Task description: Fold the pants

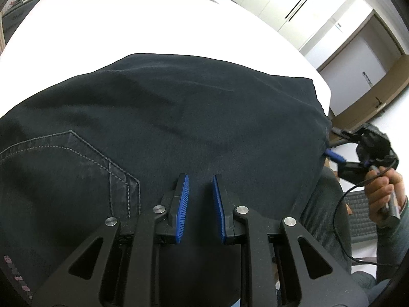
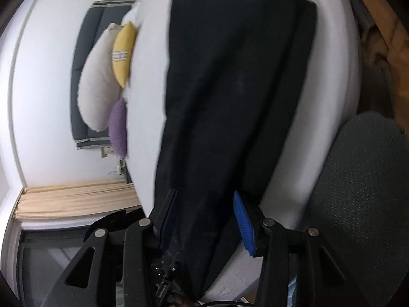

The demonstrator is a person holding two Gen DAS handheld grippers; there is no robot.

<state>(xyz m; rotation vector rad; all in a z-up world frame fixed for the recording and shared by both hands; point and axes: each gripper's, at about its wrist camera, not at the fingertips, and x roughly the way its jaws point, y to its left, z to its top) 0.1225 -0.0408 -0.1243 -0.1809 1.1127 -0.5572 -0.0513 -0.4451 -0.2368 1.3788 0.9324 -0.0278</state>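
While one pair of dark pants (image 1: 179,117) lies spread over the white bed (image 1: 127,25), with a stitched back pocket (image 1: 76,163) facing up near the left wrist camera and one edge hanging off the near side of the mattress, the fold looks partly made: in the right wrist view the cloth lies as a long doubled strip.

Left gripper (image 1: 200,199): one. Blue pads stand a narrow gap apart just over the fabric; whether cloth is pinched between them cannot be told.

Right gripper (image 2: 204,212): one, held in a hand (image 1: 383,197) at the bed's edge. Jaws apart, with the hanging end of the pants between them, pads not pressing.

Step in hand, as judged: taking up the end for the next fold. The next move calls for the right jaws closing on that end and carrying it toward the waist while the left steadies the cloth.

Also present: three cushions, yellow (image 2: 125,51), purple (image 2: 118,128) and cream (image 2: 97,81); one white wardrobe (image 1: 294,2); one grey chair (image 2: 363,184).
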